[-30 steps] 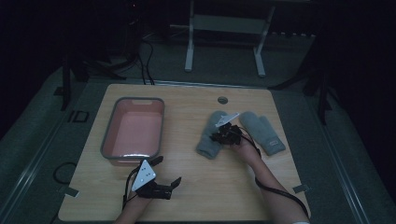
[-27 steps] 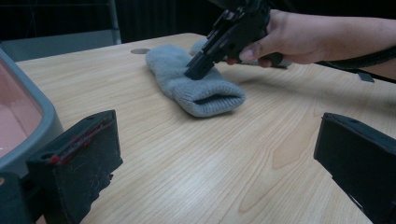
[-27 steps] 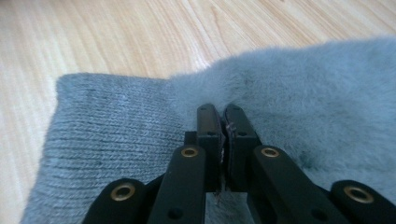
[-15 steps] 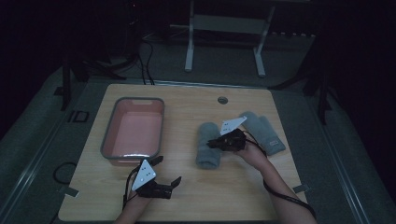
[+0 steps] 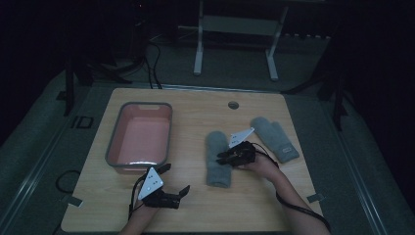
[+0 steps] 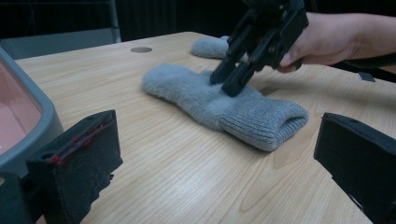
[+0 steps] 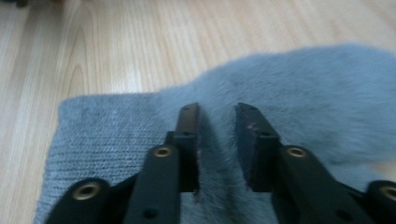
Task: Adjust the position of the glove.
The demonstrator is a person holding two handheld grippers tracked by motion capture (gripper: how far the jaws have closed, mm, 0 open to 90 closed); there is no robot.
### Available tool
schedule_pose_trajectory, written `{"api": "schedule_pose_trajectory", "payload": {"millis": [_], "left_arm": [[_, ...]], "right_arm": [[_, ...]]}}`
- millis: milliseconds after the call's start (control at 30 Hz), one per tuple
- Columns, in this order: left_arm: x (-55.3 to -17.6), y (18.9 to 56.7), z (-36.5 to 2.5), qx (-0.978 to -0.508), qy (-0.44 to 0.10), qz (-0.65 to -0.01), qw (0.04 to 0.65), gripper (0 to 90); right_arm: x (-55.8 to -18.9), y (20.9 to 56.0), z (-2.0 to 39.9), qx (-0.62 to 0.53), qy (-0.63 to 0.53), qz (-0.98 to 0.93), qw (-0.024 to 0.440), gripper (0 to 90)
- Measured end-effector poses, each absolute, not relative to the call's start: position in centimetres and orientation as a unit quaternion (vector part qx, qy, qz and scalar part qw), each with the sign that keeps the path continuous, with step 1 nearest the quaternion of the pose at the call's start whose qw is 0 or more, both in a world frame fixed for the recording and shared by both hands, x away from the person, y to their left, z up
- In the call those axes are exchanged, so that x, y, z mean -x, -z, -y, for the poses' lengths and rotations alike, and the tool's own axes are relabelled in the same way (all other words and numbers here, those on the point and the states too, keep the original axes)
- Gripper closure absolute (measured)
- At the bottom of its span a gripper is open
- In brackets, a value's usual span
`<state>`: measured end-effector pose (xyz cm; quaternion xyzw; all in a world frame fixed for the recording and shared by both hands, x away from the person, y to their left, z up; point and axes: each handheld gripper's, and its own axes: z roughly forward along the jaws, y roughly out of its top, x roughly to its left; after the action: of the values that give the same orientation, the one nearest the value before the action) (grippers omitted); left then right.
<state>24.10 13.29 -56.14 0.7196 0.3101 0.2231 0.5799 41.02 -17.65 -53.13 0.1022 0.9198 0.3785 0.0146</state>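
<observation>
Nearest the person, the left gripper (image 5: 175, 187) sits low over the front of the wooden table (image 5: 195, 105), its jaws spread wide with nothing between them. Just beyond it lies the pink tub (image 5: 142, 137) with a grey rim, near the table's left side. To the right, at mid-table, a grey mitten (image 5: 218, 161) lies flat with its ribbed cuff toward the person. The right gripper (image 5: 226, 156) presses down on the mitten's middle; its jaws stand a narrow gap apart, tips sunk in the fleece (image 7: 299, 88), and I cannot tell whether they pinch any fabric. Farther right, apart from the first, a second grey mitten (image 5: 275, 138) lies at a slant. A round hole (image 5: 233, 105) sits near the table's far edge.
</observation>
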Motion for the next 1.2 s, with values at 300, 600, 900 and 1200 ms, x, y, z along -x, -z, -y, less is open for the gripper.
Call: {"api": "schedule_pose_trajectory", "payload": {"millis": [300,600,900,1200], "left_arm": [[-24.0,56.1,-13.4,-0.718,-0.224,-0.311,0.58,0.9],[-24.1,56.2,-13.2,-0.721,-0.221,-0.311,0.579,0.9],[-24.1,56.2,-13.3,-0.719,-0.222,-0.313,0.58,0.9],[-24.1,56.2,-13.3,-0.72,-0.221,-0.313,0.579,0.9]], "right_arm": [[-40.6,50.0,21.2,-0.16,-0.416,-0.892,0.073,45.4],[-41.4,48.9,27.4,-0.275,-0.419,-0.856,0.127,43.2],[-43.2,48.8,32.1,-0.372,-0.412,-0.817,0.158,29.0],[-44.9,50.6,34.2,-0.419,-0.36,-0.811,0.19,40.1]]}}
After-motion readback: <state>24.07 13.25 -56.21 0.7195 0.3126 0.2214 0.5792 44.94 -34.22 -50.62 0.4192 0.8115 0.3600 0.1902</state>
